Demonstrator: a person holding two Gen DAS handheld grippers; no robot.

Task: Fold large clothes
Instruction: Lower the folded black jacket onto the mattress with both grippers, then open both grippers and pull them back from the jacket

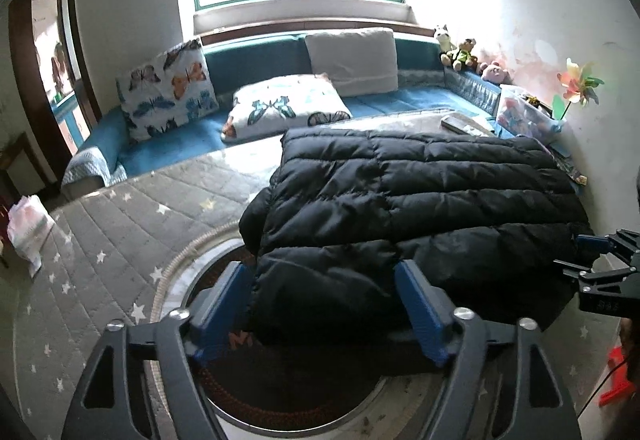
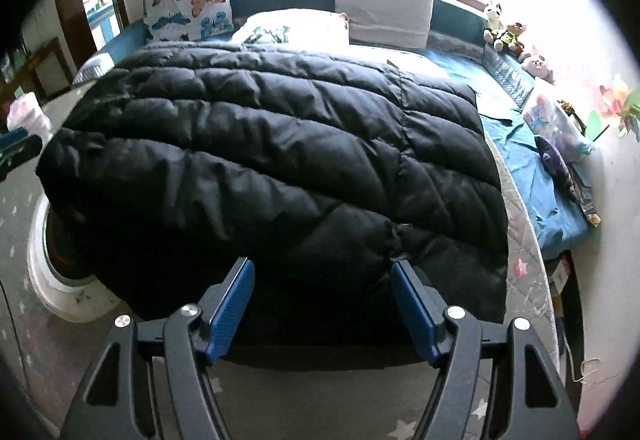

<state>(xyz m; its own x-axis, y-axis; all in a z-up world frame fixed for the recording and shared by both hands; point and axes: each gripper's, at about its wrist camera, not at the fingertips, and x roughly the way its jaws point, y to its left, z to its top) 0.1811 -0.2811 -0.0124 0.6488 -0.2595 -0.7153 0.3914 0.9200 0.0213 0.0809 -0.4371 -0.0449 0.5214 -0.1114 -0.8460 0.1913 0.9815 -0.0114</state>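
A black quilted down jacket (image 1: 420, 200) lies folded flat on a grey star-patterned cover (image 1: 120, 224). It also fills the right wrist view (image 2: 272, 144). My left gripper (image 1: 326, 272) is open, its blue fingers on either side of the jacket's near left edge. My right gripper (image 2: 322, 272) is open at the jacket's near edge, the fabric between its fingers. The right gripper also shows at the right edge of the left wrist view (image 1: 600, 260).
A round white-rimmed opening (image 1: 192, 272) in the cover sits under the jacket's near edge. Behind are a blue sofa (image 1: 176, 144) with butterfly pillows (image 1: 168, 88), a grey cushion (image 1: 354, 60), plush toys (image 1: 464, 54) and a pinwheel (image 1: 576, 84). A doorway (image 1: 52, 72) is left.
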